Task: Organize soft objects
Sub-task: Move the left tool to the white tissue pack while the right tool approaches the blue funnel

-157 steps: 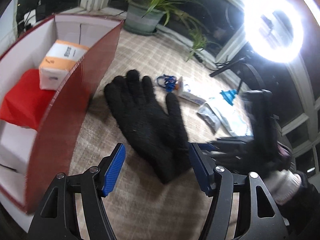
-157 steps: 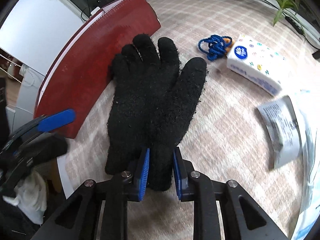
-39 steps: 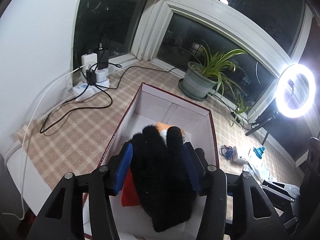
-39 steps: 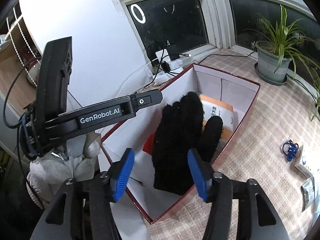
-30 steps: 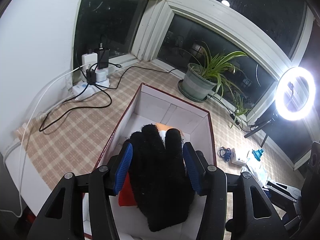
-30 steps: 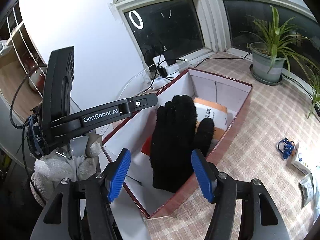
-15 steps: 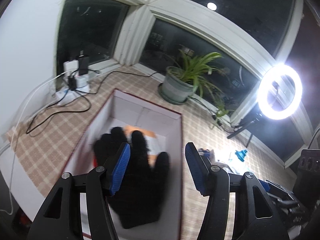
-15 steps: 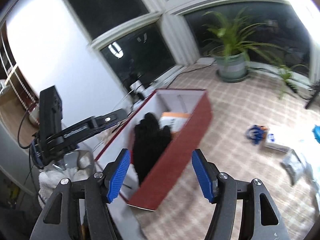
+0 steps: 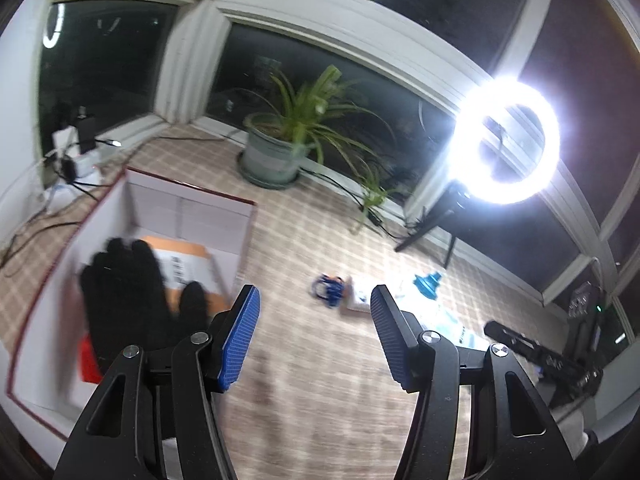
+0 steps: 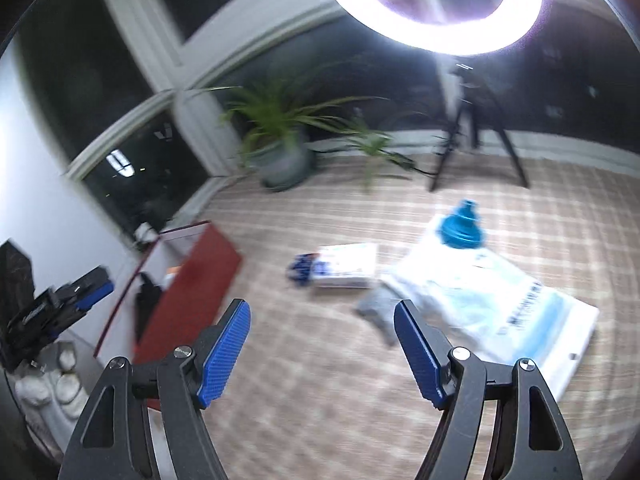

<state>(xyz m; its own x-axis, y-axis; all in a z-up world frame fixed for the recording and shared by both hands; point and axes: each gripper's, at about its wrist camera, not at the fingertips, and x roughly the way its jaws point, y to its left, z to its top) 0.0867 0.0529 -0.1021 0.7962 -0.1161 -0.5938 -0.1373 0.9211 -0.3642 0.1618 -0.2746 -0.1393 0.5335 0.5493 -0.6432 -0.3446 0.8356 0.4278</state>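
Lying in box: black glove (image 9: 132, 300), fingers toward the far wall, over an orange-and-white tissue pack (image 9: 188, 264) and a red item (image 9: 89, 362).
Box: dark red outside, white inside (image 9: 188, 208), on checked cloth.
Left gripper (image 9: 314, 336): jaws spread, nothing between them, right of the box.
Right gripper (image 10: 322, 354): jaws spread, empty, above the cloth.
Nearby: blue cord (image 9: 326, 286), white packet (image 10: 346, 266), plastic bag (image 10: 492, 304).

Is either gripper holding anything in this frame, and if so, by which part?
Nothing is held. The left gripper and right gripper are both open and empty; the black glove lies in the red box.
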